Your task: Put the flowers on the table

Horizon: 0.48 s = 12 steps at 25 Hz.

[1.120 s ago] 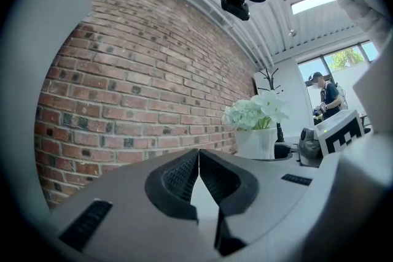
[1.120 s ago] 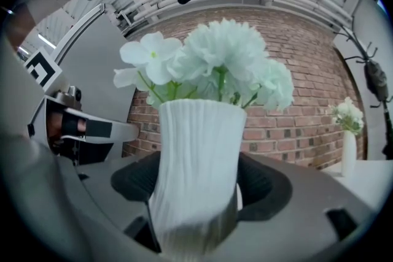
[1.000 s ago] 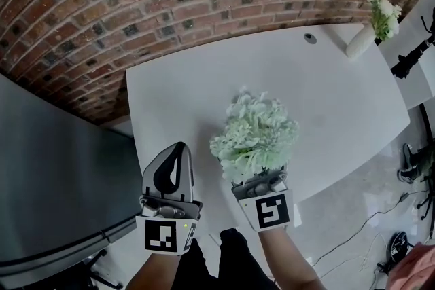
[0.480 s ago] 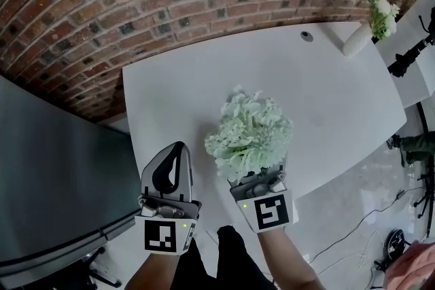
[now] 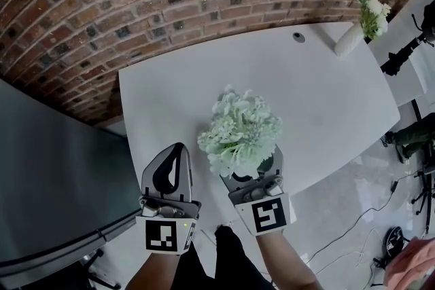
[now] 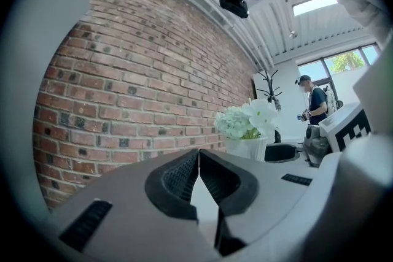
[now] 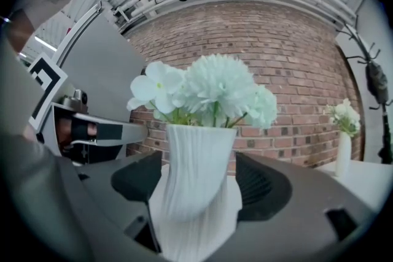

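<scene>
Right gripper (image 5: 250, 170) held level at the table (image 5: 326, 92) front edge, jaws released, spread round the vase (image 7: 196, 175). Vase stands upright there, flowers (image 5: 239, 131) pointing up. Left gripper (image 5: 175, 151) alongside, jaws clenched, empty.

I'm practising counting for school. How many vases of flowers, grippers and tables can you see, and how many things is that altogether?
Vases of flowers: 2 (near vase, far vase)
Grippers: 2 (left gripper, right gripper)
Tables: 1 (table)
Total: 5
</scene>
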Each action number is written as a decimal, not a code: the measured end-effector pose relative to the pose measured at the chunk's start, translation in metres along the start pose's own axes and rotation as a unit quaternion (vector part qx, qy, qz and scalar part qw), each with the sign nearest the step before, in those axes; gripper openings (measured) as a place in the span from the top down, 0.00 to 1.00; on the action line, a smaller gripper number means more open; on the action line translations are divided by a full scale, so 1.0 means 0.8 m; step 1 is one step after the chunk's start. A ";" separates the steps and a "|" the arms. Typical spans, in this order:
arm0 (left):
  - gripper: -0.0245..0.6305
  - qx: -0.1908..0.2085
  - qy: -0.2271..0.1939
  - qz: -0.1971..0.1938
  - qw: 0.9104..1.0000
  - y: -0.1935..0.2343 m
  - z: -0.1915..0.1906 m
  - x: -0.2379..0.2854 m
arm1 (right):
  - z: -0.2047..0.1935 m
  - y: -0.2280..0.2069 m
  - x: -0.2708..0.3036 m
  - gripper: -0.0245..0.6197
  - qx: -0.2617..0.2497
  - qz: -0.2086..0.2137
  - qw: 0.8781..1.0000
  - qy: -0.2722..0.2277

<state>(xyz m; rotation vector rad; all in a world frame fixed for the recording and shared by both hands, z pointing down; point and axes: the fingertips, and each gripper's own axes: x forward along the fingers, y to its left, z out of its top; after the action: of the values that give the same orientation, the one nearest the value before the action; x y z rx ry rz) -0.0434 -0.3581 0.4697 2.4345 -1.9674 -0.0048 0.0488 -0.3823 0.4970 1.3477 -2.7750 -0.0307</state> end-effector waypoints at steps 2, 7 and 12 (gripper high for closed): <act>0.95 -0.001 0.001 -0.002 1.000 -0.004 0.001 -0.003 | 0.000 0.003 -0.008 0.39 0.003 -0.001 1.000 0.003; 0.95 0.002 -0.002 -0.005 1.000 -0.015 0.009 -0.012 | 0.003 0.002 -0.034 0.40 0.017 -0.015 1.000 0.010; 0.95 -0.002 -0.008 -0.008 1.000 -0.024 0.024 -0.024 | 0.020 0.002 -0.057 0.40 0.010 -0.032 0.999 0.004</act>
<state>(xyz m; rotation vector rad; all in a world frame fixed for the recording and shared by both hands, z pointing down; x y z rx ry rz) -0.0286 -0.3354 0.4502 2.4560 -1.9513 -0.0277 0.0750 -0.3456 0.4793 1.4395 -2.7322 0.0004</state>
